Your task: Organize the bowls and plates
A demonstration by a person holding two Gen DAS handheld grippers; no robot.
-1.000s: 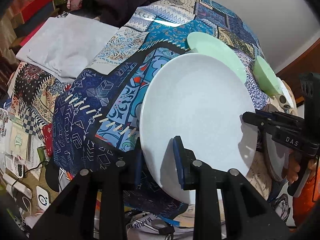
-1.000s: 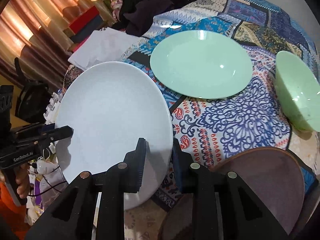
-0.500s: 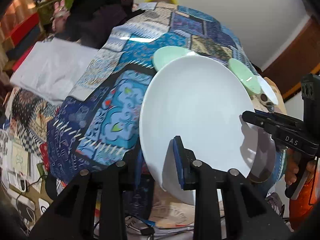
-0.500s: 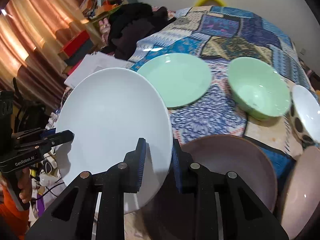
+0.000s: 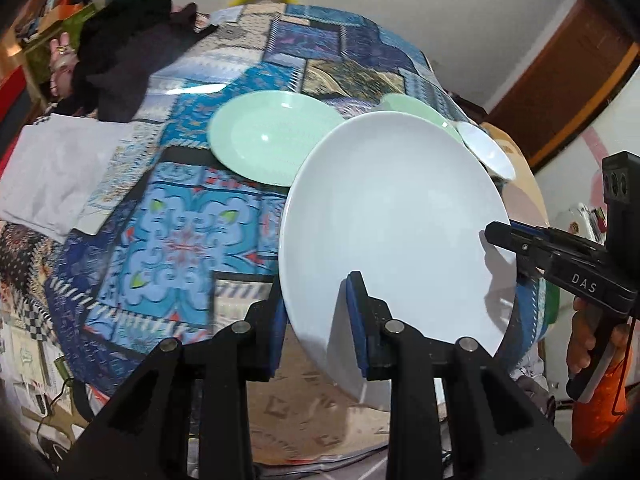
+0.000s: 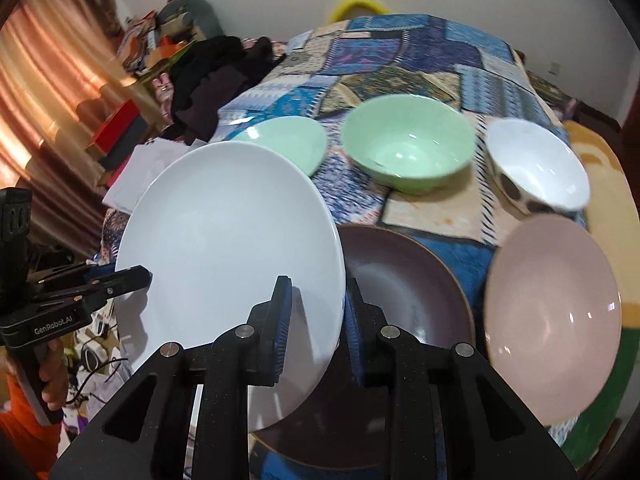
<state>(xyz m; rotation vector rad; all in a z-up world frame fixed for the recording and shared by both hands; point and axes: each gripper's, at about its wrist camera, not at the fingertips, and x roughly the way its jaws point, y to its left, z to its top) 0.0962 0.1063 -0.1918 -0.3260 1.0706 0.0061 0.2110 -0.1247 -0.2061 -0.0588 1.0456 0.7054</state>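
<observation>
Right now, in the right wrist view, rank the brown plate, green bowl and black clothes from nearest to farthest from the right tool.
1. Brown plate: right under the right tool, partly beneath the white plate it grips.
2. Green bowl: mid-table, ahead and slightly right.
3. Black clothes: far left, at the table's back.

The near right of the bed is crowded by a brown plate (image 6: 408,280), a pink plate (image 6: 552,316), a green bowl (image 6: 408,148) and a spotted bowl (image 6: 536,172). A green plate (image 5: 272,136) lies farther left. Bare quilt (image 5: 168,240) is left open at near left, bounded by grey cloth (image 5: 60,168) and dark clothes (image 5: 120,56).
</observation>
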